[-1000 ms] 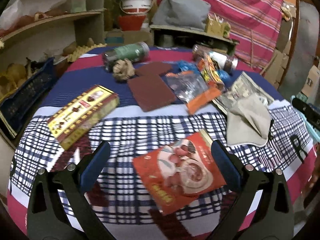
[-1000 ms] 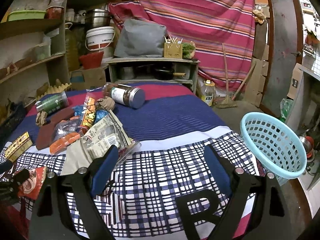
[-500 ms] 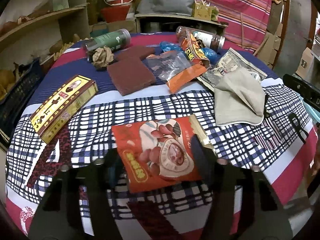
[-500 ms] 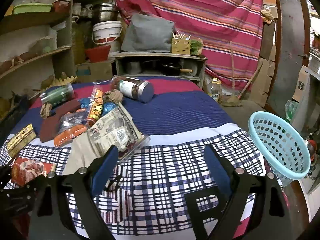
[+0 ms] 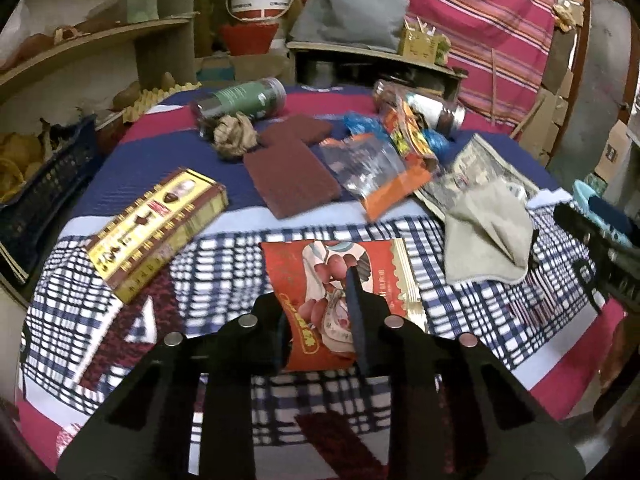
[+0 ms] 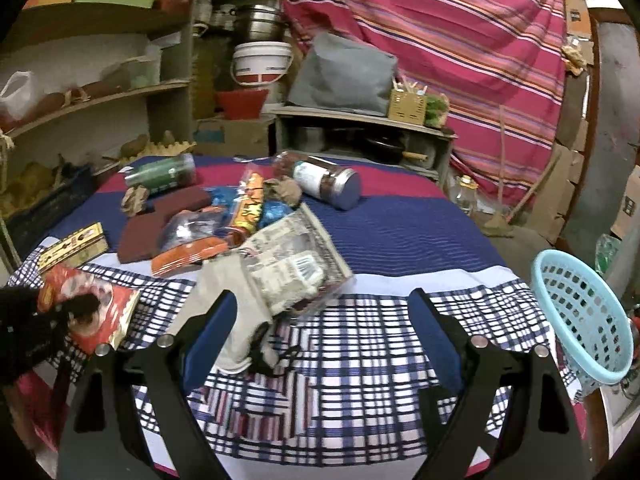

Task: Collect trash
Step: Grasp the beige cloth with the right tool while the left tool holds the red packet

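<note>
A red snack packet [image 5: 320, 264] lies on the checked tablecloth [image 5: 120, 300] near the front edge. My left gripper [image 5: 320, 304] has its jaws closing on it: the pads pinch the packet's near half, which buckles between them. From the right wrist view the same packet [image 6: 104, 300] shows at the far left, held in the left gripper [image 6: 64, 312]. My right gripper [image 6: 324, 300] stands open above the cloth with nothing between its fingers. A light blue basket [image 6: 580, 320] stands off the table's right edge.
Further back lie an orange-and-clear wrapper [image 5: 376, 172], a crumpled paper ball [image 5: 234, 136], brown pads [image 5: 292, 176], a yellow box [image 5: 156, 228], a grey cloth [image 5: 488, 232], a printed pack [image 6: 296, 264] and two jars [image 6: 328, 180]. Shelves stand behind and to the left.
The left gripper's jaws went from wide apart to pinched on the red packet, which now buckles. The right gripper shifted a little to the left and stayed open.
</note>
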Action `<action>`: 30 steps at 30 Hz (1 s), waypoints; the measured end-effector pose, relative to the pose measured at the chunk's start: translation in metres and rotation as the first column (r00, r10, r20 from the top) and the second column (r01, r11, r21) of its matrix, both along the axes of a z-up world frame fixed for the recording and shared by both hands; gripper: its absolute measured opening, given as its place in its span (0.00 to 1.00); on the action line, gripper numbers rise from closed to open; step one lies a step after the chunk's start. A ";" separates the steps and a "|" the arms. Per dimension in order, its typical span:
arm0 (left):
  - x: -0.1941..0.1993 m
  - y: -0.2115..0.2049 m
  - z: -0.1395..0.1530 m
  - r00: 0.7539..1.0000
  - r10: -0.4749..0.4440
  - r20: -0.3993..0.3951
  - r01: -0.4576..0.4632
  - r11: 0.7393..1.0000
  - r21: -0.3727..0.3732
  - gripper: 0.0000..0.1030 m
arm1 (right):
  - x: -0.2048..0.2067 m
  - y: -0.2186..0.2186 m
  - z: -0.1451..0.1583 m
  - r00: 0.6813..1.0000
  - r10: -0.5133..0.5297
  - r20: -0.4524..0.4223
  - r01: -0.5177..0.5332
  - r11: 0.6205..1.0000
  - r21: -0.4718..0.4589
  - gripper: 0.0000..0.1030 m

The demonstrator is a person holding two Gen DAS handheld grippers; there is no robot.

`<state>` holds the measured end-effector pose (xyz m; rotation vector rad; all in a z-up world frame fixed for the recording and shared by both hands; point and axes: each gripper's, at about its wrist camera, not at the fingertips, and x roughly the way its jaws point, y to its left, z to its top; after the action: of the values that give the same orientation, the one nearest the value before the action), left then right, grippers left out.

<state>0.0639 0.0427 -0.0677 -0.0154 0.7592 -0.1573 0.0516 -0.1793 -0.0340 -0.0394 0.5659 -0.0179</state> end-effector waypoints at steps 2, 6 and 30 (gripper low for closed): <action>0.002 0.006 0.005 1.000 0.011 0.009 -0.011 1.000 -0.007 0.23 | 0.004 0.004 -0.003 1.000 0.017 -0.017 -0.017 1.000 0.009 0.83; 0.006 0.012 0.012 0.999 0.020 0.032 -0.020 1.000 -0.005 0.23 | 0.013 0.012 -0.009 0.998 0.038 -0.044 -0.037 0.999 0.018 0.83; 0.007 0.009 0.046 0.993 0.067 0.093 -0.068 0.998 0.009 0.23 | 0.020 0.002 0.001 0.983 0.169 -0.077 -0.154 0.974 0.169 0.16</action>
<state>0.0710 0.0522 -0.0215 -0.0219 0.6659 -0.0884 0.0711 -0.1777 -0.0327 0.0724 0.6521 0.1899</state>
